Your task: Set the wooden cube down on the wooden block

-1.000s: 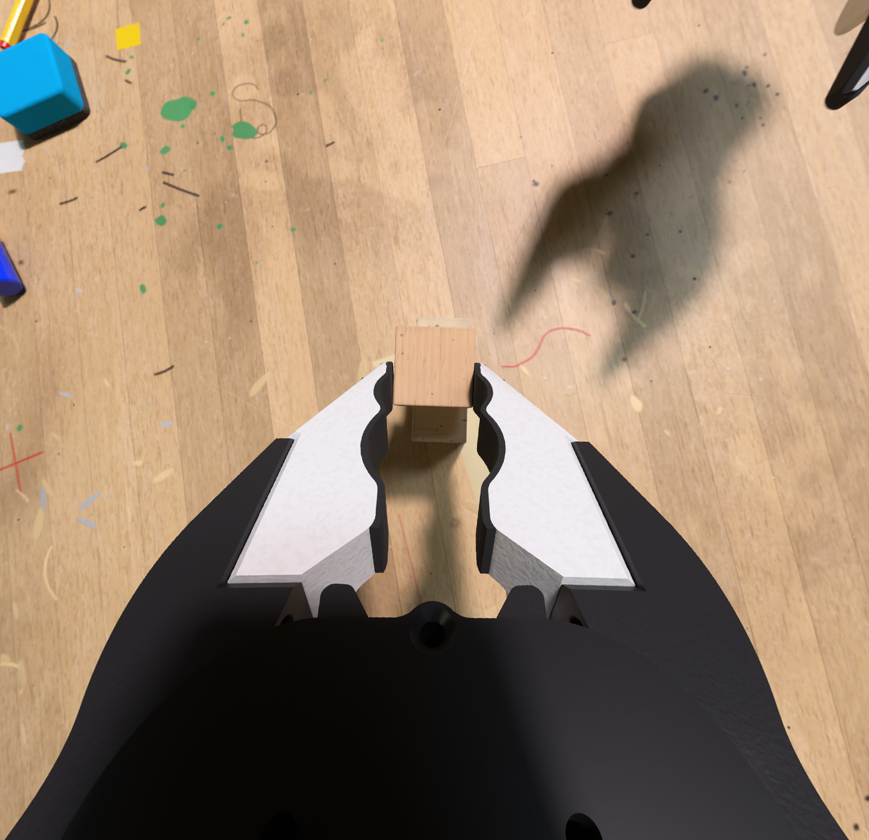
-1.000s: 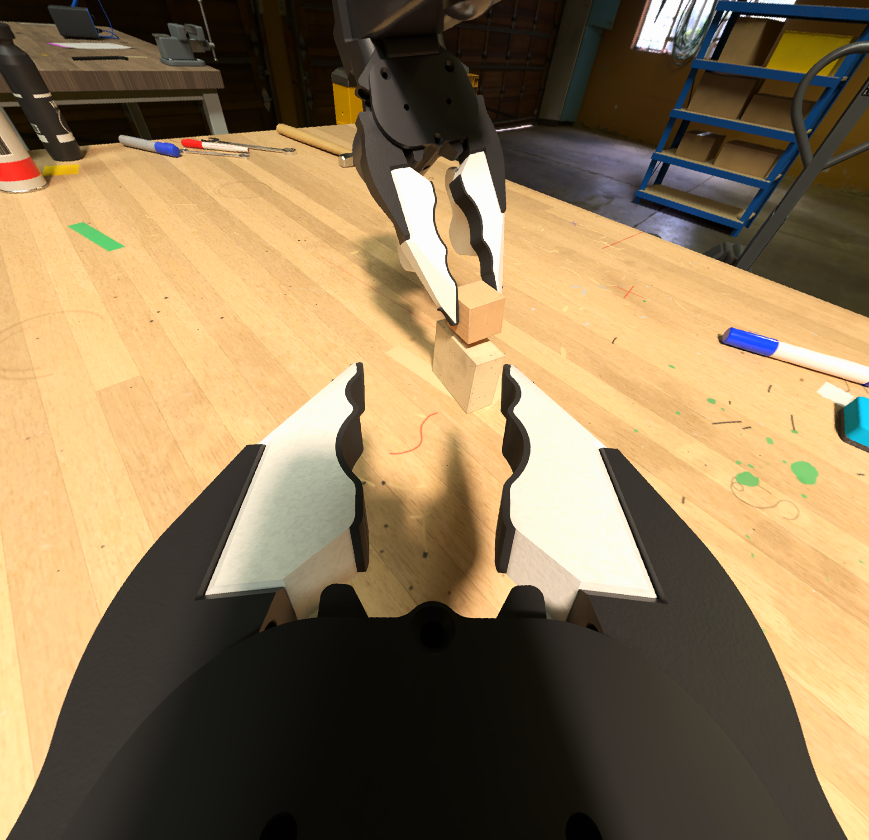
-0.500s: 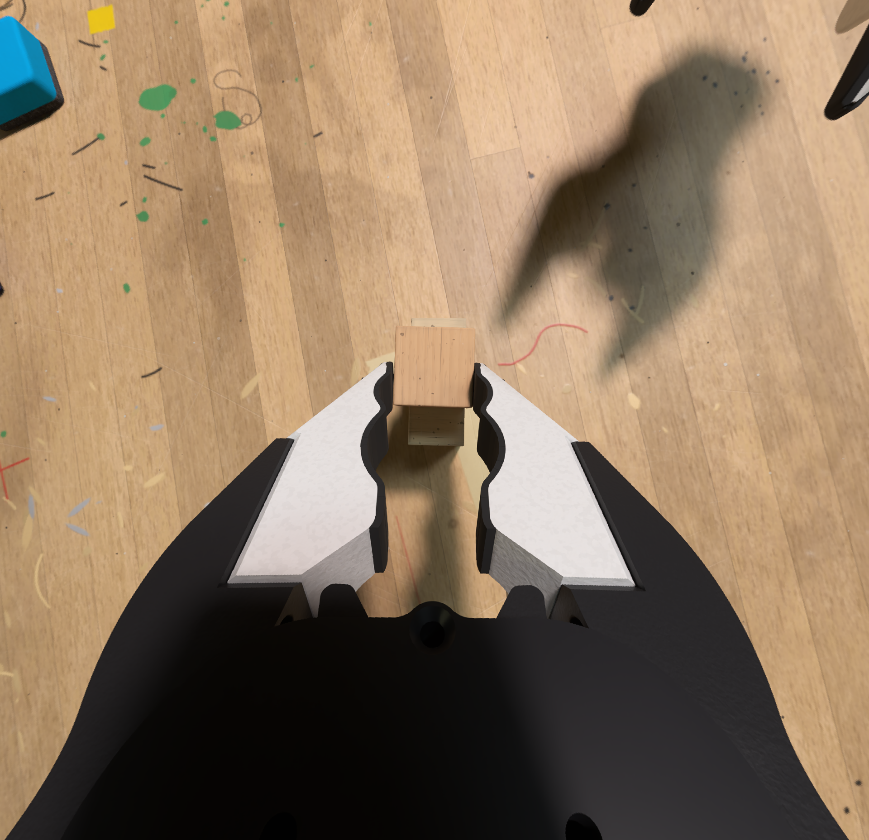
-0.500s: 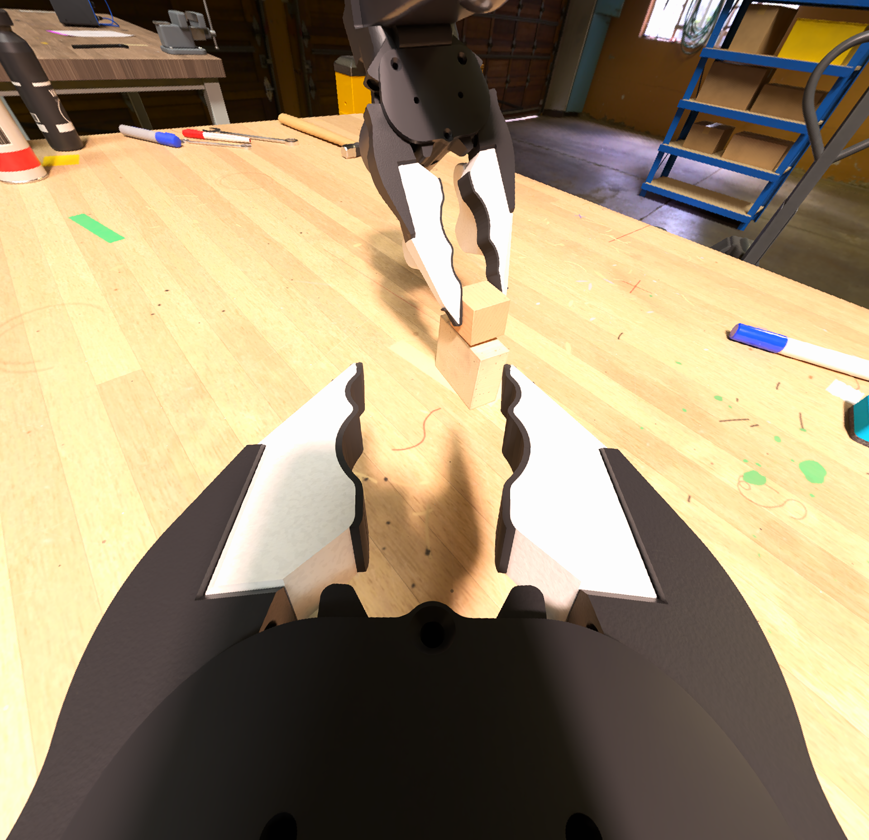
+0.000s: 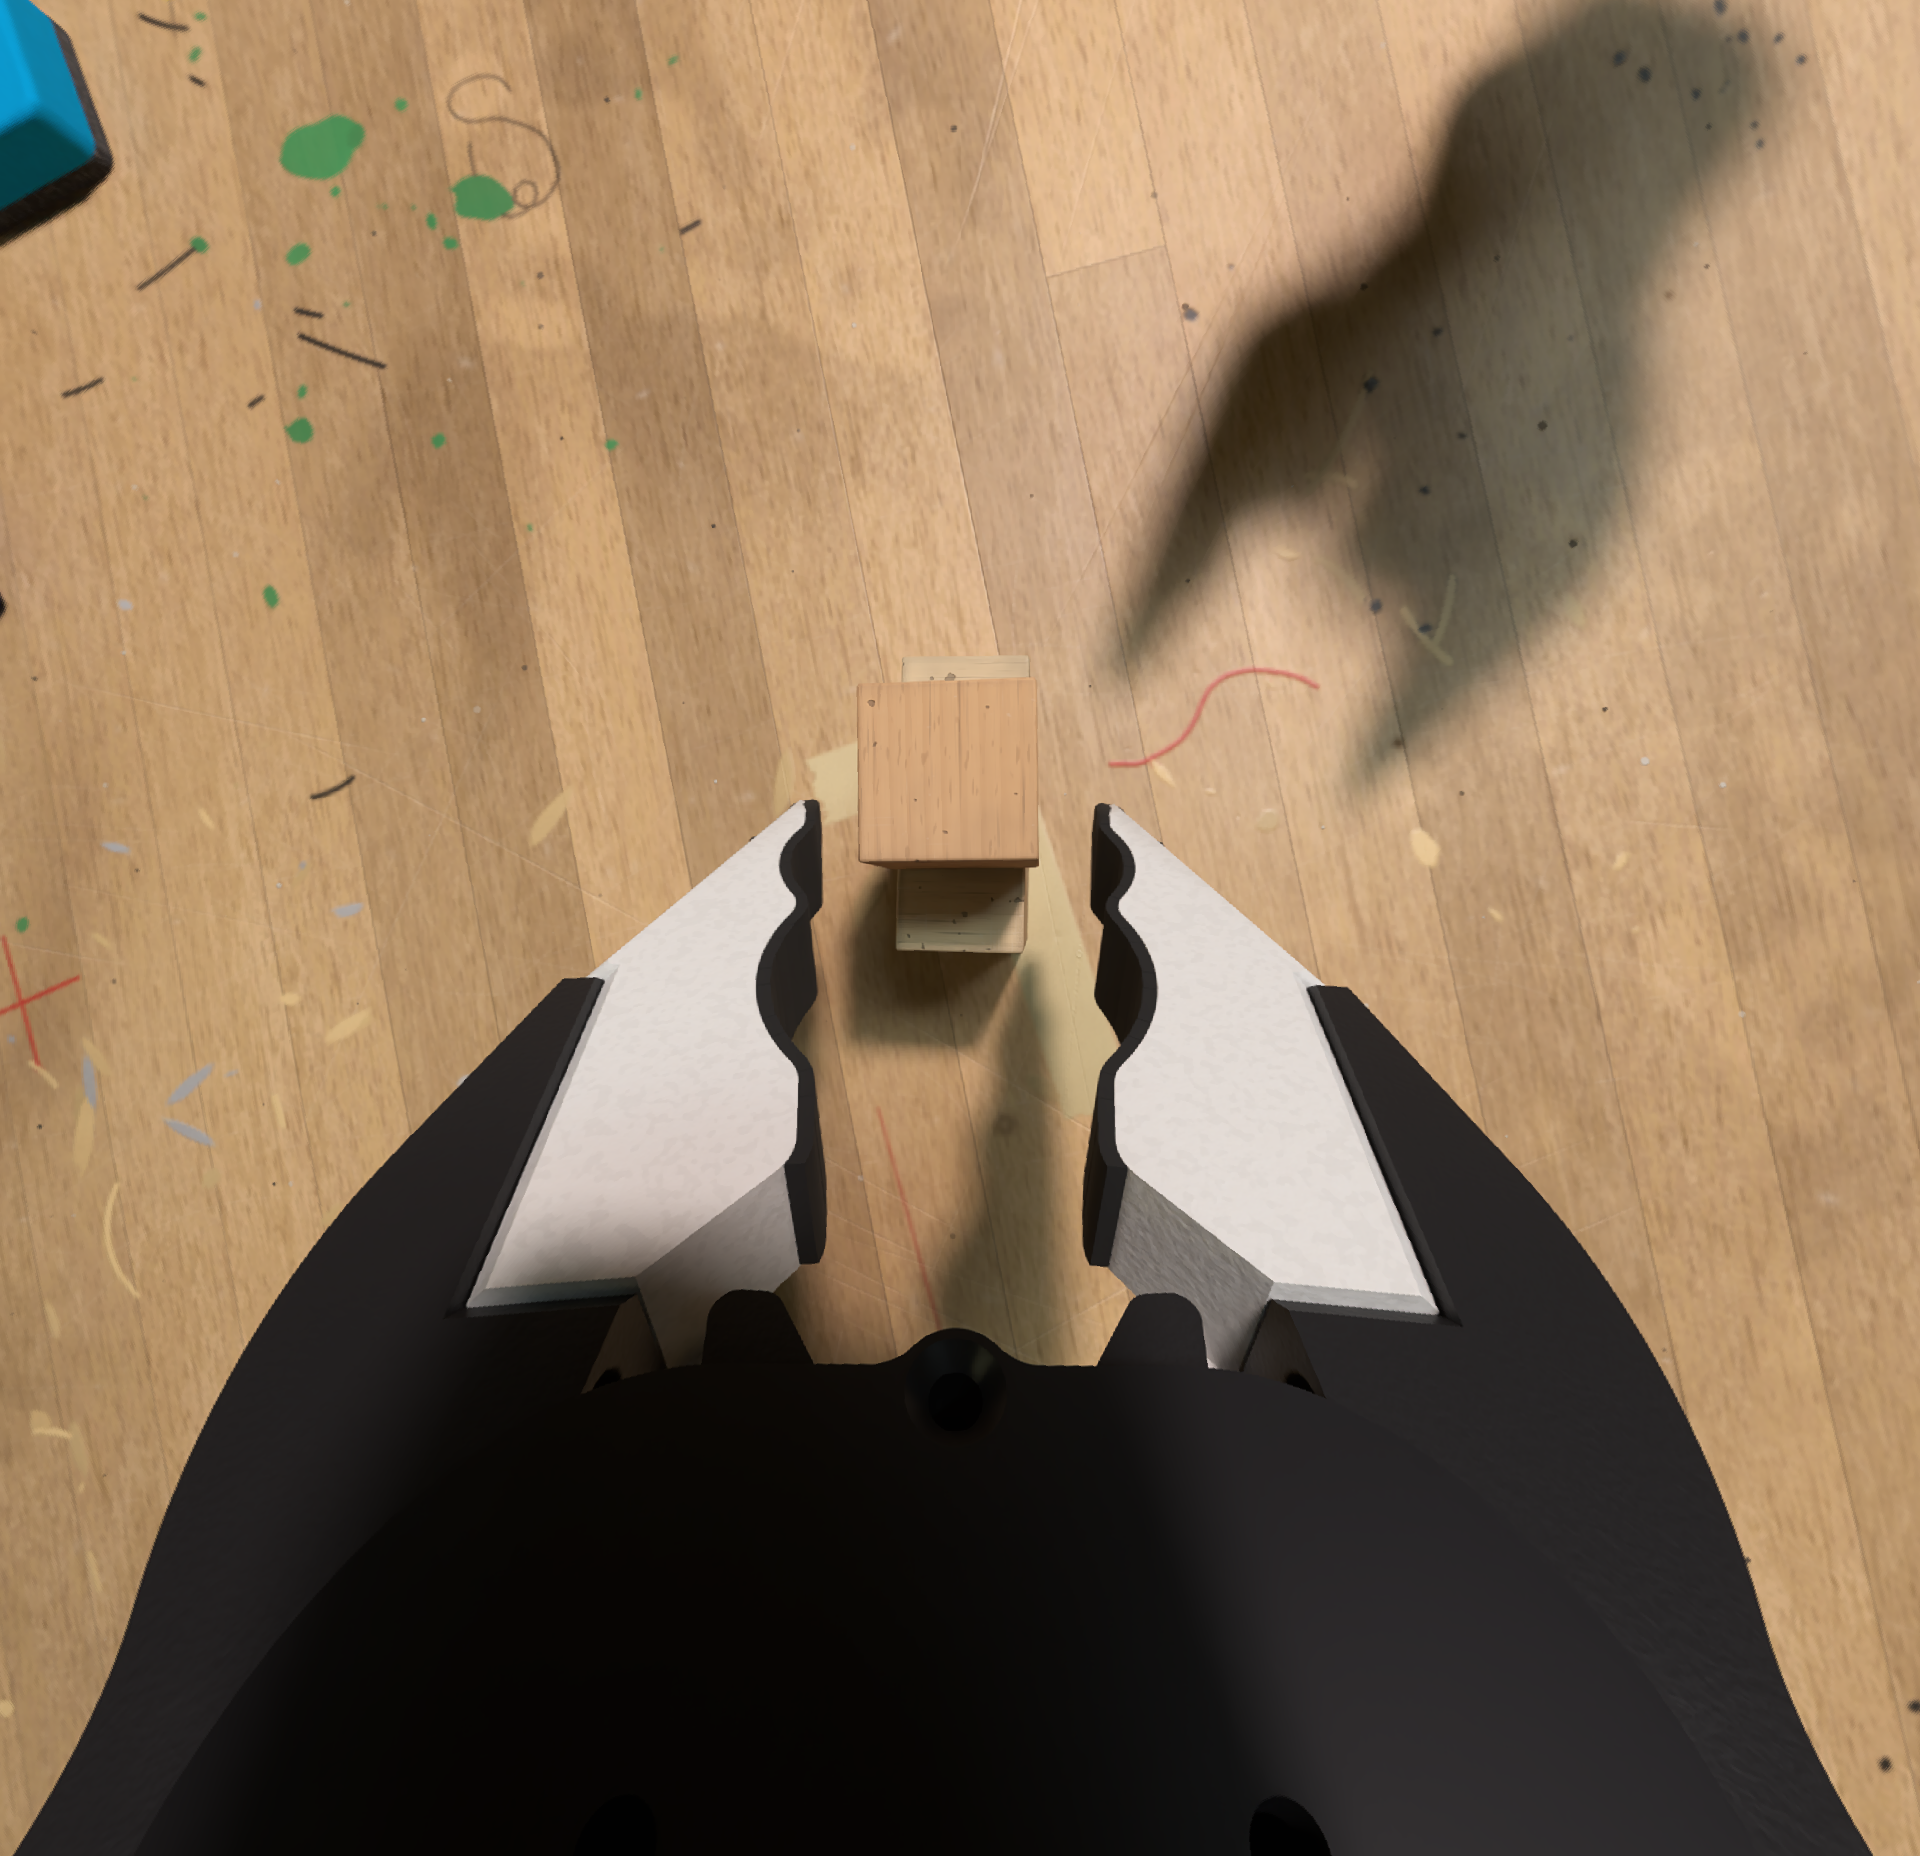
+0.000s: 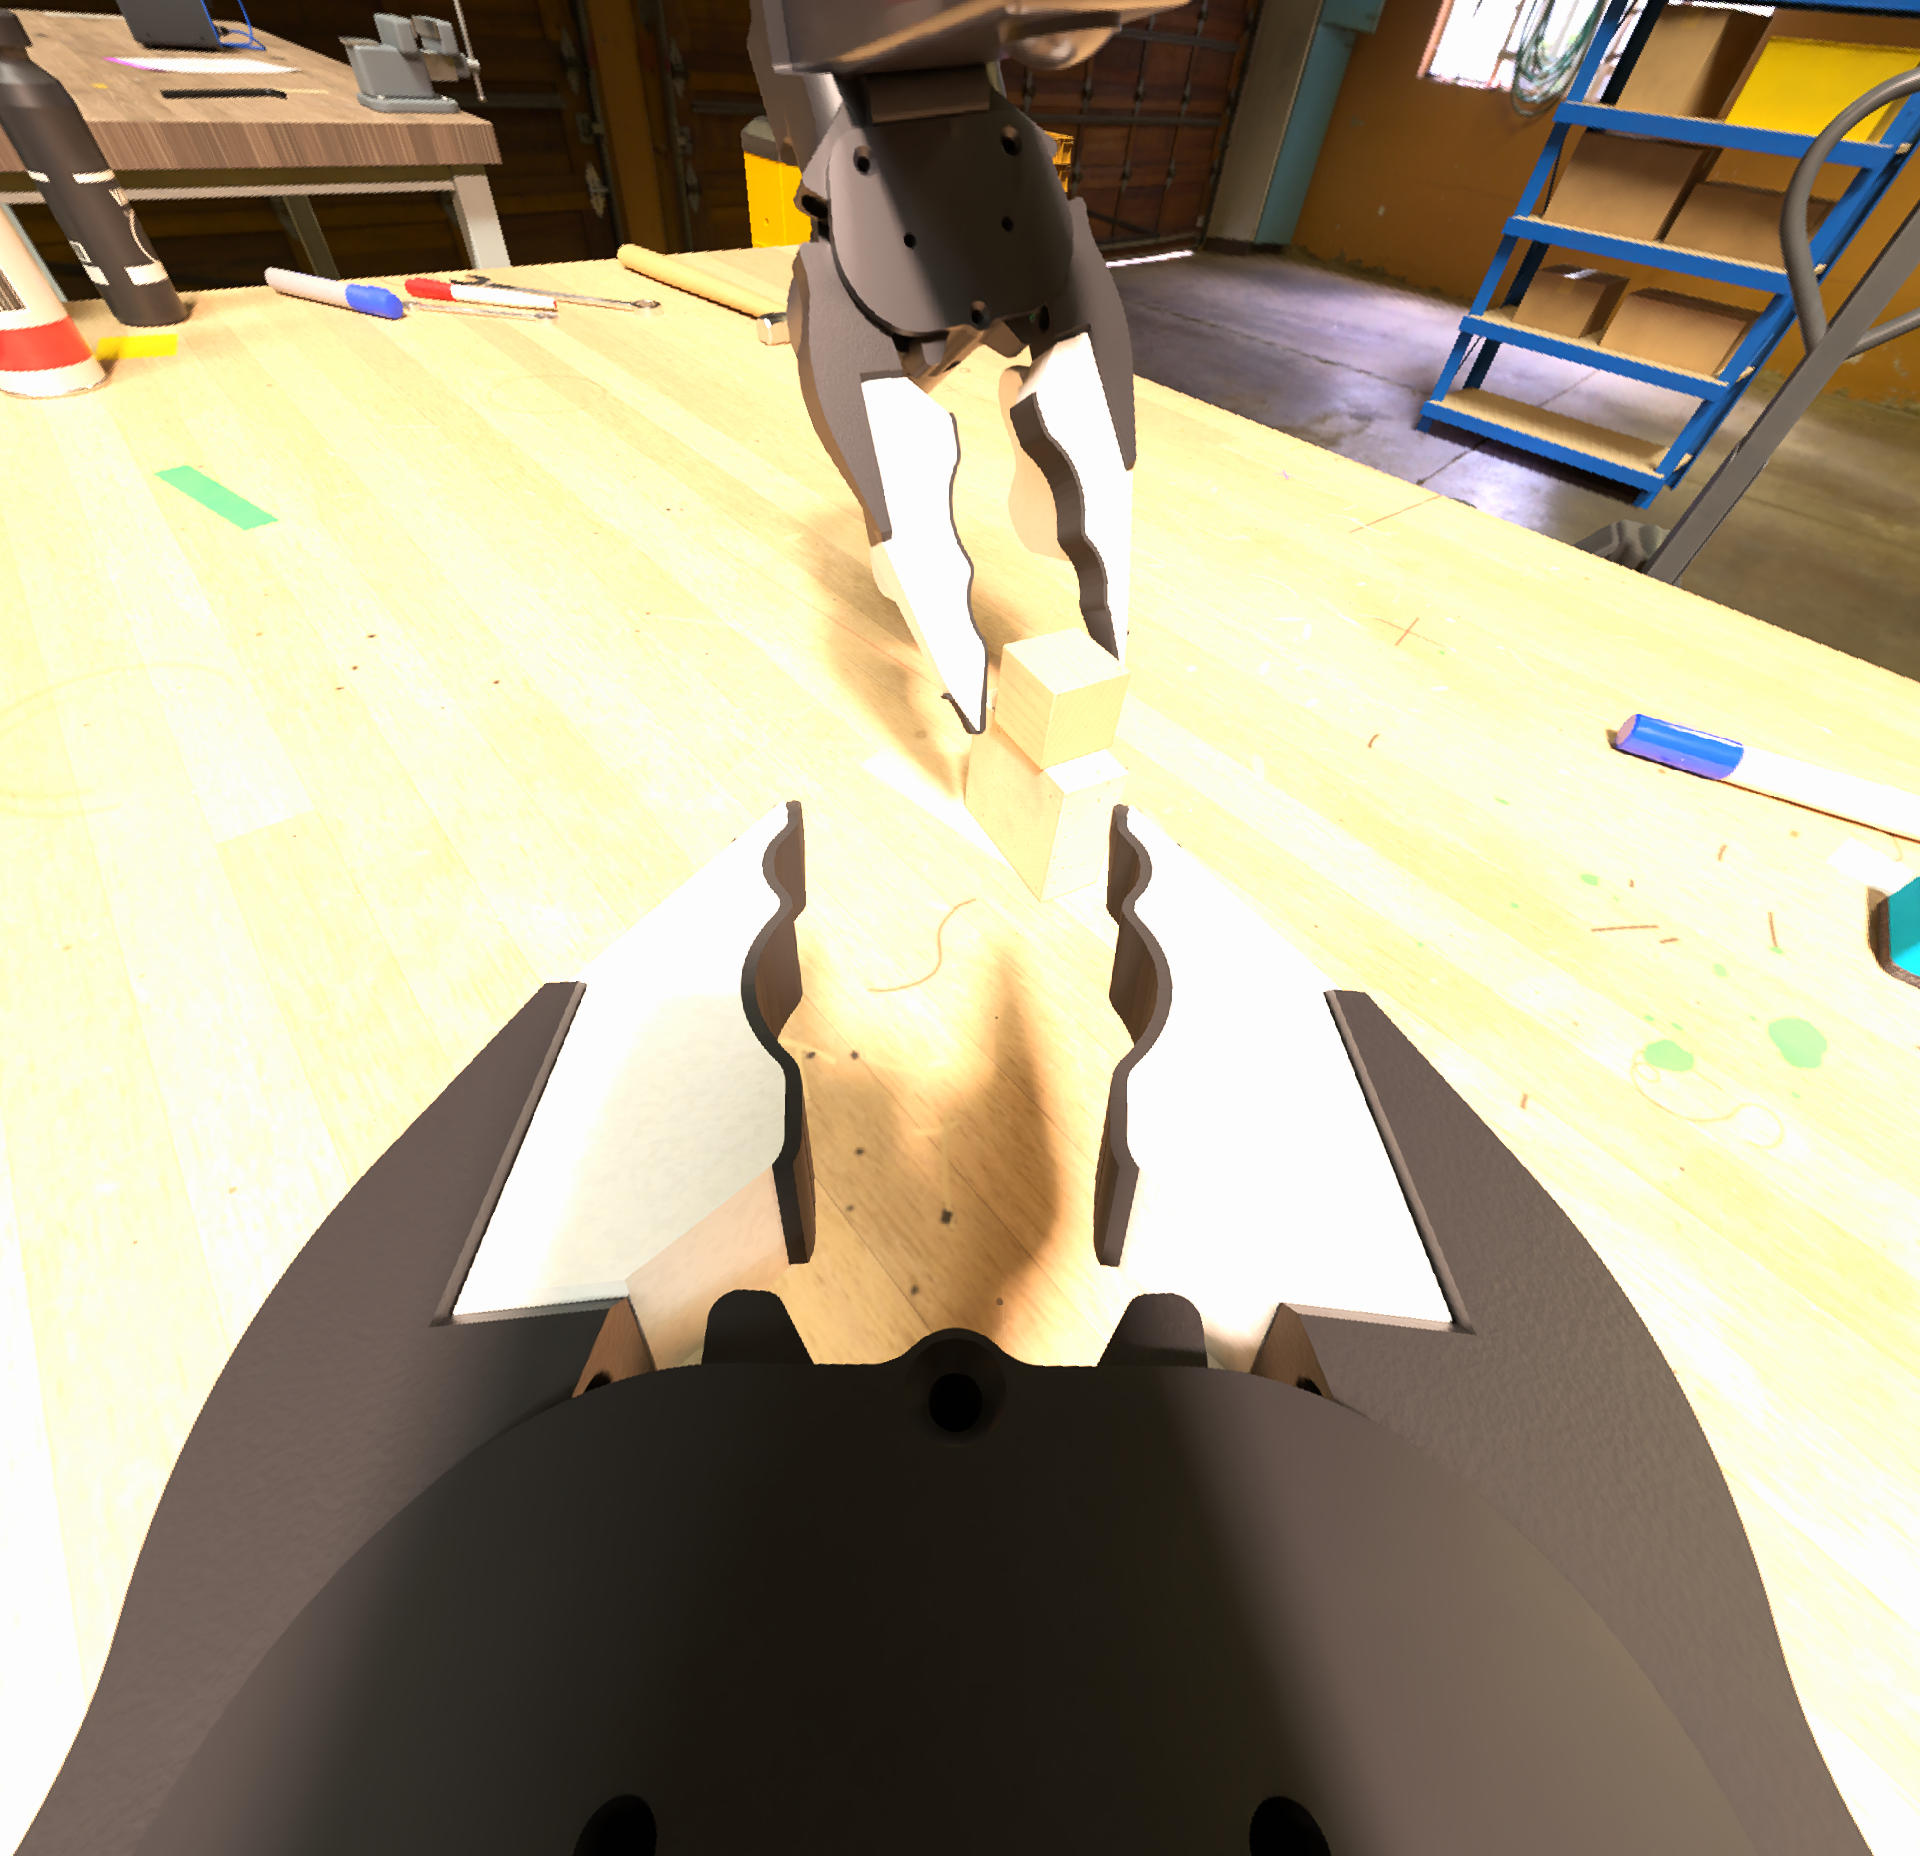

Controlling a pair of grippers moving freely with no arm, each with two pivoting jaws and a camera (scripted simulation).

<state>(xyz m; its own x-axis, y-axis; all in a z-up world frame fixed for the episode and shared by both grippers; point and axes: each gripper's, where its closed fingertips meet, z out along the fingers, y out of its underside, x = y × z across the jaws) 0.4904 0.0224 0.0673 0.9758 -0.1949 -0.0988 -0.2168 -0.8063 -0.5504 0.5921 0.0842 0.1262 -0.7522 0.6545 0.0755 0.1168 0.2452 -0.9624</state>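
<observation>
The wooden cube [image 5: 948, 772] sits on top of the paler wooden block [image 5: 961, 918], which stands on the workbench. My left gripper [image 5: 956, 819] is open, and its fingers stand on either side of the cube with a gap on each side. In the right wrist view the cube [image 6: 1060, 700] rests on the block [image 6: 1023, 819], shifted a little toward one corner. There the left gripper [image 6: 1039, 679] points down from above with its tips beside the cube. My right gripper [image 6: 958, 817] is open and empty, low over the bench just short of the block.
A blue cube [image 5: 31, 123] lies at the far left of the left wrist view. A blue-capped marker [image 6: 1714, 757] and a teal object [image 6: 1901, 933] lie to the right. More markers [image 6: 332, 294], a cone [image 6: 42, 352] and a dark bottle [image 6: 83, 196] stand at the back. The bench edge [image 6: 1558, 539] runs behind on the right.
My left gripper has opened and let go of the wooden cube, which now rests on the block. The right gripper stays open and has barely moved.
</observation>
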